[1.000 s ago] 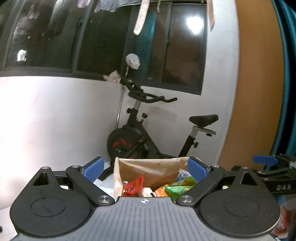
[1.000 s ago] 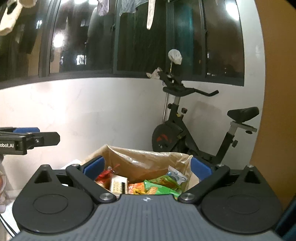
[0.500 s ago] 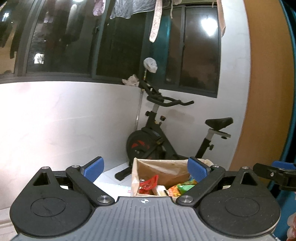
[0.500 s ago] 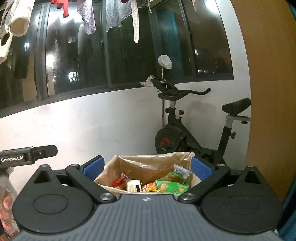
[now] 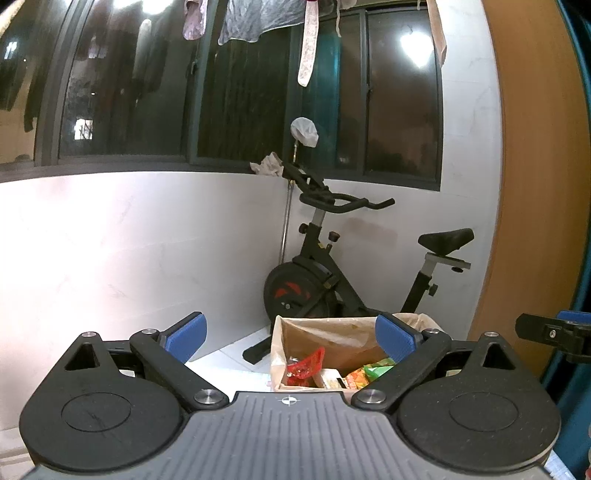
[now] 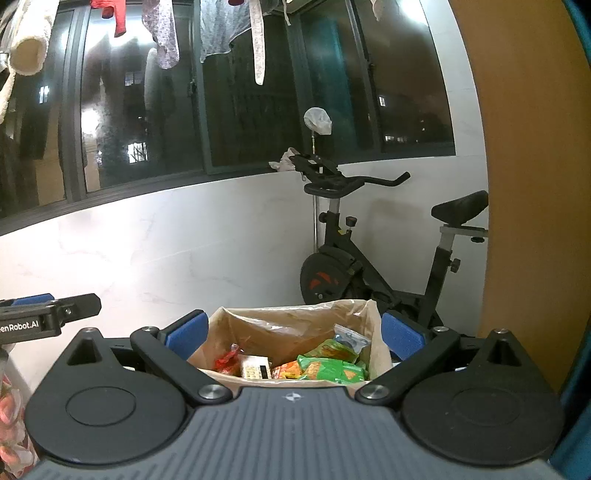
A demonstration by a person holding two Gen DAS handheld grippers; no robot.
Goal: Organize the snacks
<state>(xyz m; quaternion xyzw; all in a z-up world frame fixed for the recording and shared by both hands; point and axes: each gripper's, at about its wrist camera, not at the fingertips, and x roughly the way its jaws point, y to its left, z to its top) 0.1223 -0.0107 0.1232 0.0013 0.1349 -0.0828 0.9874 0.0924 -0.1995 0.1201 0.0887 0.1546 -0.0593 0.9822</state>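
A brown paper bag (image 5: 325, 334) (image 6: 280, 328) stands open ahead, holding several snack packets: a red packet (image 5: 306, 365) (image 6: 227, 360), a white box (image 6: 255, 367), green packets (image 6: 328, 363) (image 5: 375, 371) and a clear pouch (image 6: 349, 339). My left gripper (image 5: 290, 336) is open and holds nothing; the bag shows between its blue pads, toward the right pad. My right gripper (image 6: 293, 334) is open and holds nothing, with the bag framed between its fingers. Each gripper's tip shows at the edge of the other's view.
A black exercise bike (image 5: 332, 269) (image 6: 369, 258) stands behind the bag against a white wall (image 5: 129, 240). Dark windows with hanging laundry (image 6: 221, 33) run above. An orange-brown panel (image 5: 532, 184) (image 6: 524, 184) rises on the right. White floor tiles (image 5: 236, 365) lie left of the bag.
Both views have tilted up and drawn back: the bag looks smaller and lower, and more window and laundry show. Both grippers stay open.
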